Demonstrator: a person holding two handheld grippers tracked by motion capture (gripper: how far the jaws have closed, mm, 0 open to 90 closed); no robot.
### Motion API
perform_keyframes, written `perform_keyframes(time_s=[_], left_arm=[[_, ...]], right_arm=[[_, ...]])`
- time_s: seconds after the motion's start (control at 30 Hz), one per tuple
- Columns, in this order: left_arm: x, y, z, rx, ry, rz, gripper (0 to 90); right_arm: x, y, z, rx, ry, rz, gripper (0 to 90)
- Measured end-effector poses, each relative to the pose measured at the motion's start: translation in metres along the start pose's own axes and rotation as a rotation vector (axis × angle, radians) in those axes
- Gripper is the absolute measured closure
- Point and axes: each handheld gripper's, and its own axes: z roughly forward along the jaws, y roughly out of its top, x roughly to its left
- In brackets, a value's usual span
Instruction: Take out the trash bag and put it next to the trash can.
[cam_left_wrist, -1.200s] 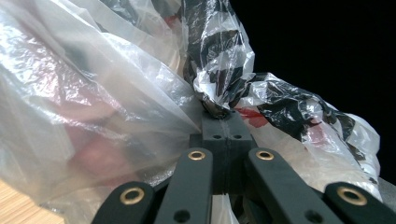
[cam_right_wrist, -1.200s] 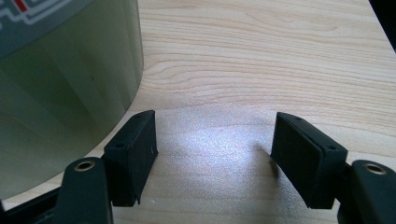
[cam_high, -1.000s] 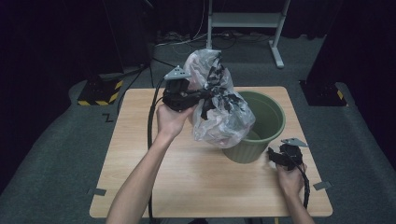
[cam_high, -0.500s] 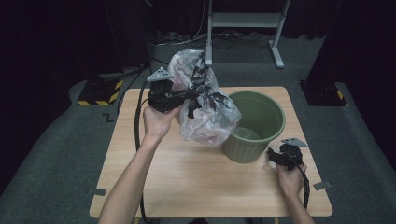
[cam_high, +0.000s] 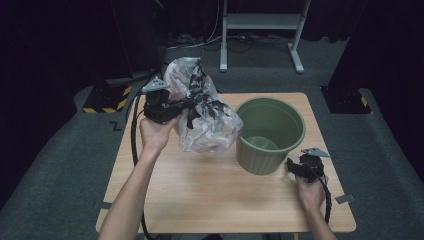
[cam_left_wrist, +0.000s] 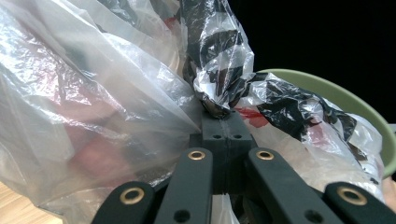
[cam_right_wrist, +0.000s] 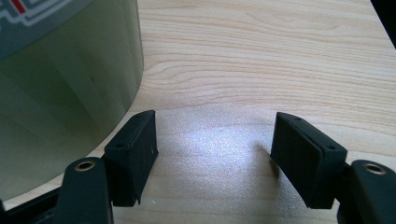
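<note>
One plastic bag (cam_high: 205, 120), full and knotted, hangs left of the one green bin (cam_high: 270, 135), just clear of its rim. The left gripper (cam_high: 172, 107) has its jaws clamped tight on the bag's twisted neck. The right gripper (cam_high: 295, 167) rests on the bench (cam_high: 200, 195) right of the bin, jaws wide, holding nothing. Risk: thin plastic could slip or tear, or the swinging bag might tip the unsteadied bin

Clear plastic bag (cam_high: 207, 120) with black print, crumpled and full, neck pinched, hanging just left of green bucket (cam_high: 270, 134), bucket upright on table
</note>
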Motion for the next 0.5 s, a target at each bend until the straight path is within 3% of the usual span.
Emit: perform_keyframes(time_s=[0.5], left_arm=[[0.026, -0.036, 0.006, 0.064, 0.076, -0.015, 90.0]], right_arm=[[0.000, 0.000, 0.000, -0.001, 0.001, 0.001, 31.1]])
